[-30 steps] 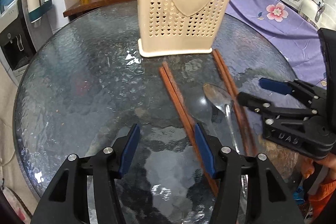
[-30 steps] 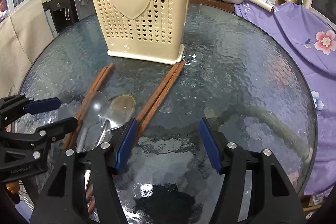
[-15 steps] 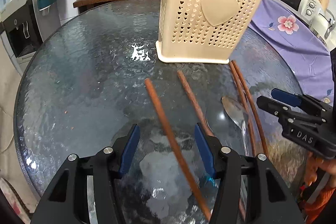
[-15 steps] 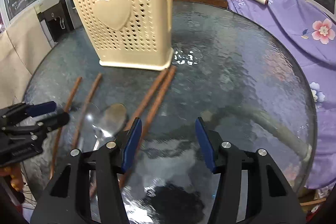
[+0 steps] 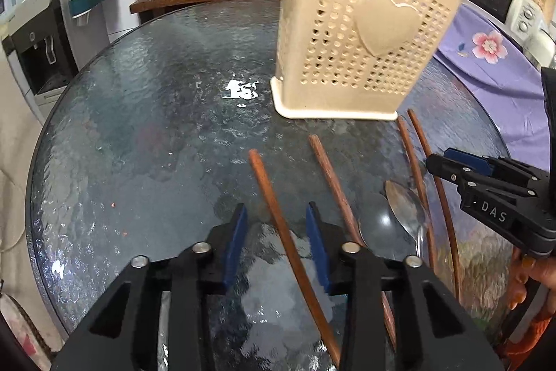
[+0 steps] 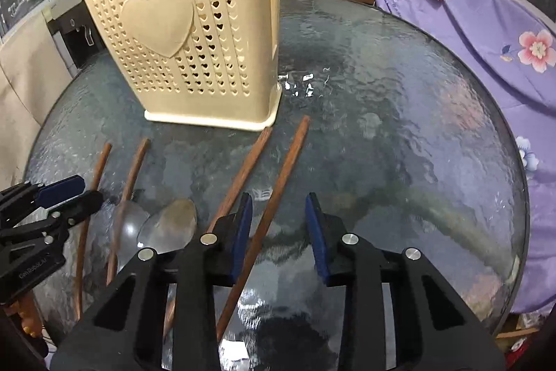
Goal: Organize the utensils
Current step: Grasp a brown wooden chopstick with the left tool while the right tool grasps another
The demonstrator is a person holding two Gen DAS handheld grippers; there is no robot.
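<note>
Both grippers are closing in, each straddling one wooden chopstick, and neither looks clamped yet. Left gripper (image 5: 276,225): jaws have just been narrowing, a chopstick (image 5: 278,214) is running between the blue pads with gaps showing on both sides. Right gripper (image 6: 278,221): same story, jaws narrowing around the outermost chopstick (image 6: 281,176), pads not visibly pressing.

All four chopsticks are lying flat on the textured glass table (image 5: 146,127), tips pointing toward the cream perforated utensil holder (image 5: 361,37), which is standing upright just beyond them. Two metal spoons (image 6: 166,225) are sitting between the chopstick pairs.

Risks I'm seeing:
- Sticks are thin and round on slick glass, so a pad hitting one side first is likely rolling it out of the gap.
- Left pad is sitting just beside the neighbouring chopstick (image 5: 333,183); dragging it along is possible.
- Grip lands low on each shaft, so the long free end is probably swinging and clipping the holder wall on lift.
- Grippers are working near each other; collision over the spoons is possible.
</note>
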